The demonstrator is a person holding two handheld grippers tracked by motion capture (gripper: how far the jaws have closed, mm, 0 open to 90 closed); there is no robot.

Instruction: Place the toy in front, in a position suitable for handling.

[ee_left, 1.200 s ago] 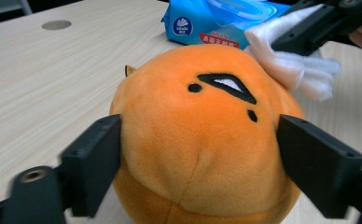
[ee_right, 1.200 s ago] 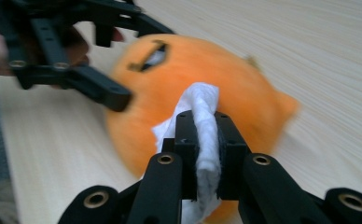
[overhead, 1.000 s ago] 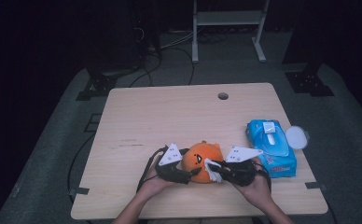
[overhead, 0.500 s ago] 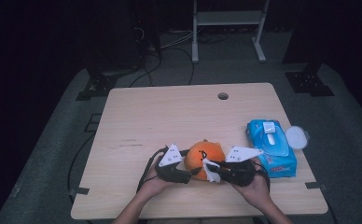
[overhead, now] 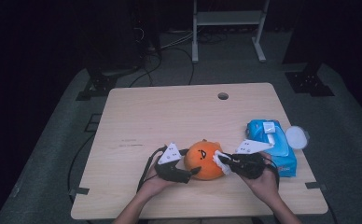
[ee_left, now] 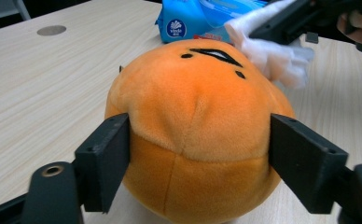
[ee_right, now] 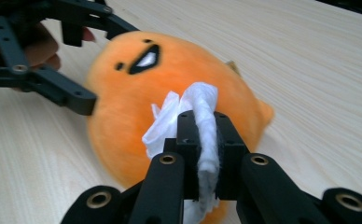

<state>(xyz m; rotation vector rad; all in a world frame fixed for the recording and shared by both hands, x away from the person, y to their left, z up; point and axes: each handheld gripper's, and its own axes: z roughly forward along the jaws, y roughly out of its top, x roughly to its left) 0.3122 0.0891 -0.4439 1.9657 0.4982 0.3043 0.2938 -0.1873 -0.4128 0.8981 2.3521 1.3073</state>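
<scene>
Here the left gripper (ee_left: 198, 154) clamps the orange plush ball (overhead: 205, 160) beside the wipes pack (overhead: 271, 144); right gripper (ee_right: 201, 126), shut on a white wipe (ee_right: 202, 116), should rub lightly, left holding firm

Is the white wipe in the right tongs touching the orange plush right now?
Touching. In the right gripper view the white wipe, pinched in the right tongs, presses against the orange plush with no gap showing between them.
</scene>
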